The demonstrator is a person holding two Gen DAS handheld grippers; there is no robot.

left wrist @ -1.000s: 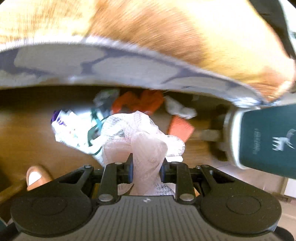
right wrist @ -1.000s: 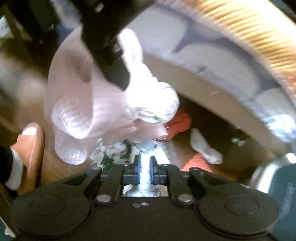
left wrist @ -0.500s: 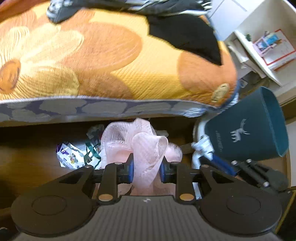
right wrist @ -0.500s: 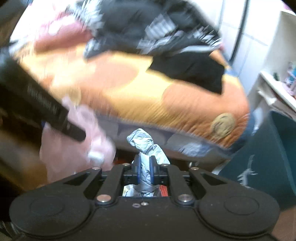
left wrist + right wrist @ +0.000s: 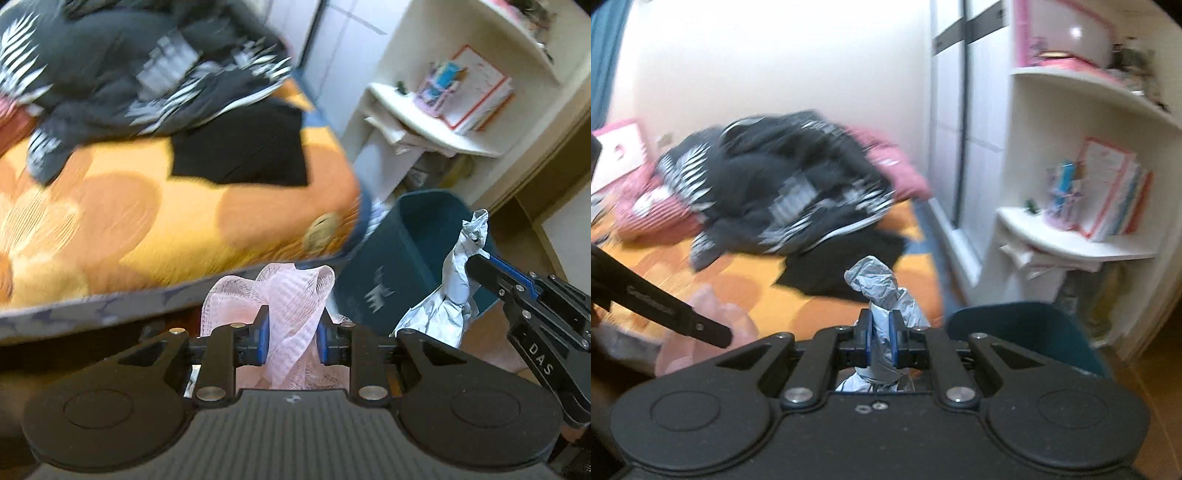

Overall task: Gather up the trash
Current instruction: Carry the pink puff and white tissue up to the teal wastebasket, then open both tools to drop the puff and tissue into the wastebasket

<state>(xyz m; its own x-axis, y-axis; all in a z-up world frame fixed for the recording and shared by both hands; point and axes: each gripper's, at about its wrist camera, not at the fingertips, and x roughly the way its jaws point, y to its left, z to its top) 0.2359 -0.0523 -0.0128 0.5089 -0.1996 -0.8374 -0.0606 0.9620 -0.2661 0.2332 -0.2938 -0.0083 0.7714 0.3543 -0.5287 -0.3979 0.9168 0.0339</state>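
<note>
Left hand-held gripper (image 5: 291, 334): jaws clamped on a wad of pink mesh netting (image 5: 291, 291), blue pads pressing its sides. The netting bulges out above the fingertips toward 12 o'clock and trails down between the fingers toward the camera.

Right hand-held gripper (image 5: 880, 338): jaws nearly closed, pinching a crumpled silver-grey wrapper (image 5: 882, 291). The wrapper stands up out of the pads toward 12 o'clock, long axis roughly in line with the fingers, with more of it hanging below the pads. In the left wrist view the right hand-held gripper (image 5: 471, 267) enters from 3 o'clock, and the wrapper (image 5: 454, 280) hangs tall and twisted in front of the bin.

Dark teal trash bin (image 5: 402, 258): stands on the floor at the corner of the bed, white deer mark on its side, mouth open upward. From the left gripper it lies at about 1 o'clock, just beyond the netting. From the right gripper the bin (image 5: 1019, 328) lies at about 2 o'clock, close by.

Judgement: both loads are ready for dropping. The right hand looks nearer, as its wrapper already overlaps the bin's mouth in the left wrist view; whether it is truly above the opening, cannot tell. The left gripper needs to travel toward 1 o'clock.

Surroundings: bed (image 5: 155, 221) with orange flowered cover at 10 o'clock, dark patterned clothing (image 5: 140, 70) heaped on it; white corner shelf (image 5: 436, 125) with books at 1 o'clock, behind the bin. View edges blurred.
</note>
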